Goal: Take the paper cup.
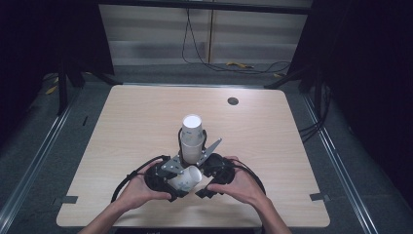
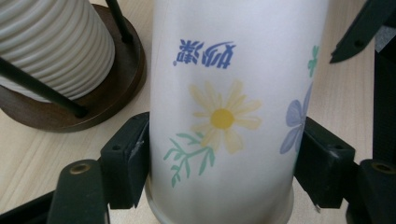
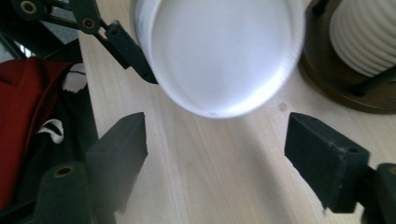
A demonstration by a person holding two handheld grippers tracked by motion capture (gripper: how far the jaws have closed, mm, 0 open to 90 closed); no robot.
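Paper cup (image 2: pixel 224 116) clamped sideways in left gripper (image 2: pixel 219 163); right gripper (image 3: pixel 215 154) open, empty, facing its base. Judgement: close right squarely, gently, avoid crushing; stack (image 1: pixel 192 139) just beside.

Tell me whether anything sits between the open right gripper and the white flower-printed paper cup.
Nothing visible does. The right gripper has bare wooden table between its jaws, and the white flower-printed paper cup, clamped by the left gripper, lies directly ahead.

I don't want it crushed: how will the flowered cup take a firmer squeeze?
The cup looks like thin paper, so it would likely dent. The left gripper pinches it near the rim, probably its stiffest part. It seems light and round, apt to roll if dropped.
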